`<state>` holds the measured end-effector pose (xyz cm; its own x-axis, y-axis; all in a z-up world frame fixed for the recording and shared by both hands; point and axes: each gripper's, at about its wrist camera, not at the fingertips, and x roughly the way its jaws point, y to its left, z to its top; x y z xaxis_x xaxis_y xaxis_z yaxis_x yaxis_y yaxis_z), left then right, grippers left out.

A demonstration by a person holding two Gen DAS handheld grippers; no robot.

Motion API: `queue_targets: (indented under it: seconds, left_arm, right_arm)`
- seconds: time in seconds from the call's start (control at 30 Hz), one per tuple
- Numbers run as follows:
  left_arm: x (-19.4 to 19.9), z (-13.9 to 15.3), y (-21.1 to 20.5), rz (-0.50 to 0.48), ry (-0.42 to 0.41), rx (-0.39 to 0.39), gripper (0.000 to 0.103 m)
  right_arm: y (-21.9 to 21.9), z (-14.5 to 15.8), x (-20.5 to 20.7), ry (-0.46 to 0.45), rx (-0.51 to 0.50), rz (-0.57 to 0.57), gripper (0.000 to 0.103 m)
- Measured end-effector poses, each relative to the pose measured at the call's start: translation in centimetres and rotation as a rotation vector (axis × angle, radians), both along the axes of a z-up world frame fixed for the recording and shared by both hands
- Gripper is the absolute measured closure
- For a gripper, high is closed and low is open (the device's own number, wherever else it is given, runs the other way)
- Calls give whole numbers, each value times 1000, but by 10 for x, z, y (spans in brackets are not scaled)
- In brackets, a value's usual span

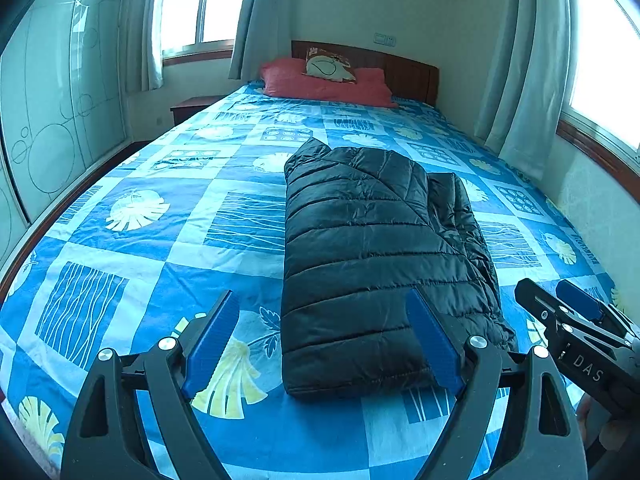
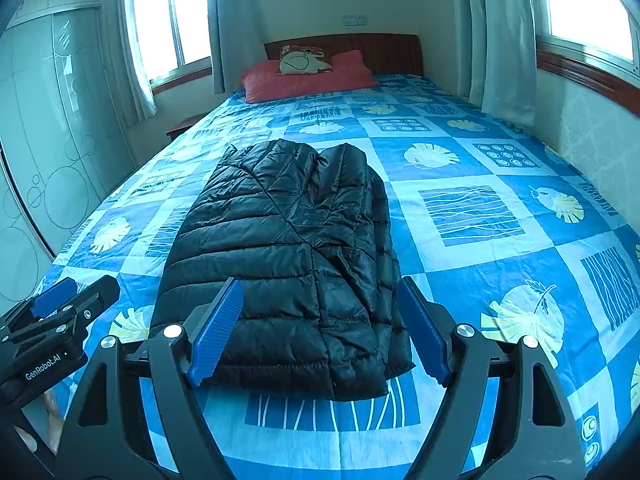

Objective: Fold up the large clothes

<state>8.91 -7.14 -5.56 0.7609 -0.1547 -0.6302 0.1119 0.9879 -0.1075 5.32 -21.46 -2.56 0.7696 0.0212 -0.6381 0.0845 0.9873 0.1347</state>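
— On the bed [image 1: 132, 264], what?
— Folded jacket [image 1: 368, 260], lying lengthwise near the foot edge, well clear of both side edges.
— At the head edge?
— Pillow [image 1: 320, 86] against the headboard [image 1: 408, 72], a small cushion [image 1: 330, 66] on top.
— Beside the bed?
— Nightstand [image 1: 192, 106] by the head corner, probably touching; wardrobe [image 1: 52, 112] along that side.

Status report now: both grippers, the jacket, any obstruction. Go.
Left gripper open, empty; right gripper open, empty. Black puffer jacket folded, lying flat on the bed. Nothing obstructing.
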Motion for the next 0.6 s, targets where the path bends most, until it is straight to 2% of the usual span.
queue_targets:
  seconds: [0.6]
  left_arm:
    - [-6, 0, 2, 7, -4, -13, 19]
  right_arm:
    - [4, 1, -4, -2, -2, 9, 24]
